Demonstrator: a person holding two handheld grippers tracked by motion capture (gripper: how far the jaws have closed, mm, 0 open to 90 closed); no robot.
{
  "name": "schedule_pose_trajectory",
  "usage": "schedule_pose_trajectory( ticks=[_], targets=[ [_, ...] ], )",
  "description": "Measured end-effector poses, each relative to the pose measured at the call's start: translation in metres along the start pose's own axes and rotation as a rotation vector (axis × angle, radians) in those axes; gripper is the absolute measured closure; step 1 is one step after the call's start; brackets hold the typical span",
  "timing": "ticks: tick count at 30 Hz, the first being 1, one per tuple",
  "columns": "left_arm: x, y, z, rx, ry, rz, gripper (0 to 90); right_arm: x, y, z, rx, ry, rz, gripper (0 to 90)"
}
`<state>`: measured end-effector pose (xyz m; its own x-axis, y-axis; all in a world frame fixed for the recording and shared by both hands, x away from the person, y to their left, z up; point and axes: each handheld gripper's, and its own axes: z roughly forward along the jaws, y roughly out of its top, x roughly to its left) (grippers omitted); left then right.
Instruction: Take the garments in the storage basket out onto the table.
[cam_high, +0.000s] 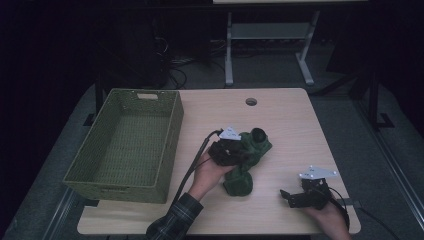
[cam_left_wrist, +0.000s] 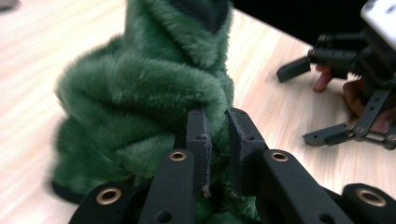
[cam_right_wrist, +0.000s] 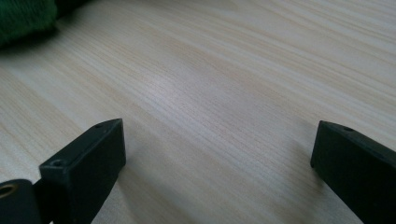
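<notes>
The green plush cloth (cam_high: 247, 160) lay bunched in a heap near the middle of the wooden desk (cam_high: 285, 120), to the right of the green woven basket (cam_high: 125, 145), which stood at the desk's left side. The basket and the cloth were apart, with a strip of bare wood between them.

The left claw (cam_high: 234, 150) was at the left side of the heap, and the left hand (cam_high: 207, 175) came in from the bottom edge in a plaid sleeve (cam_high: 172, 220). In the left gripper view the left claw (cam_left_wrist: 218, 140) had its two black jaws drawn close together with a fold of the green cloth (cam_left_wrist: 140, 102) pinched between them, so it was gripping the cloth. The pile rose tall and twisted just beyond the jaws.

The right claw (cam_high: 286, 196) rested low near the desk's front right corner, well apart from the cloth, held by the right hand (cam_high: 327, 215). In the right gripper view the right claw (cam_right_wrist: 217, 149) had its jaws spread wide with only bare wood between them, so it was open and held nothing. A bit of green cloth (cam_right_wrist: 25, 18) showed at that view's upper left corner.
</notes>
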<state>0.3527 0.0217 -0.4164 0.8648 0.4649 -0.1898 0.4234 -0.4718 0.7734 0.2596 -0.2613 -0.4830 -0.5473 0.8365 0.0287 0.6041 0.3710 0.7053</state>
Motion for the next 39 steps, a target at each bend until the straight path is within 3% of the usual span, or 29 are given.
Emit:
schedule_pose_trajectory(
  ticks=[9, 13, 14, 16, 17, 18, 19, 20, 23, 30, 38, 39],
  targets=[
    [0.001, -0.011, 0.032, 0.070, 0.004, 0.014, 77.5, 0.000, 0.000, 0.000, 0.000, 0.000, 0.000, 2.8],
    [0.001, -0.012, 0.035, 0.075, 0.004, 0.028, 67.8, 0.000, 0.000, 0.000, 0.000, -0.002, 0.000, 2.8],
    [0.001, -0.011, 0.032, 0.071, 0.004, 0.036, 67.8, 0.000, 0.000, 0.000, 0.000, -0.002, 0.000, 2.8],
    [0.000, -0.009, 0.026, 0.053, 0.005, 0.038, 57.7, 0.000, 0.000, 0.000, 0.001, -0.003, 0.002, 2.9],
    [-0.001, -0.006, 0.016, 0.034, 0.015, 0.049, 56.6, 0.000, 0.000, 0.000, 0.001, -0.003, 0.001, 2.8],
    [-0.001, -0.006, 0.016, 0.034, 0.015, 0.049, 55.5, 0.000, 0.000, 0.000, 0.001, -0.003, 0.001, 2.8],
    [-0.001, -0.005, 0.003, 0.015, 0.008, 0.046, 55.1, 0.000, 0.000, 0.000, 0.002, -0.001, -0.002, 2.8],
    [-0.001, -0.005, 0.003, 0.015, 0.008, 0.046, 55.1, -0.001, 0.000, 0.000, 0.002, 0.000, -0.002, 2.8],
    [-0.003, -0.008, -0.018, -0.003, 0.007, 0.045, 55.3, -0.001, 0.000, 0.000, 0.002, 0.001, -0.003, 2.8],
    [-0.003, -0.027, -0.038, -0.008, 0.006, 0.034, 55.3, -0.001, 0.000, 0.000, 0.001, 0.001, -0.003, 3.0],
    [-0.001, -0.041, -0.054, -0.014, 0.041, 0.038, 54.4, 0.001, 0.004, -0.007, -0.028, 0.022, 0.005, 22.3],
    [-0.001, -0.045, -0.059, -0.019, 0.049, 0.031, 54.5, 0.005, 0.007, -0.012, -0.060, 0.051, 0.008, 25.9]
  ],
)
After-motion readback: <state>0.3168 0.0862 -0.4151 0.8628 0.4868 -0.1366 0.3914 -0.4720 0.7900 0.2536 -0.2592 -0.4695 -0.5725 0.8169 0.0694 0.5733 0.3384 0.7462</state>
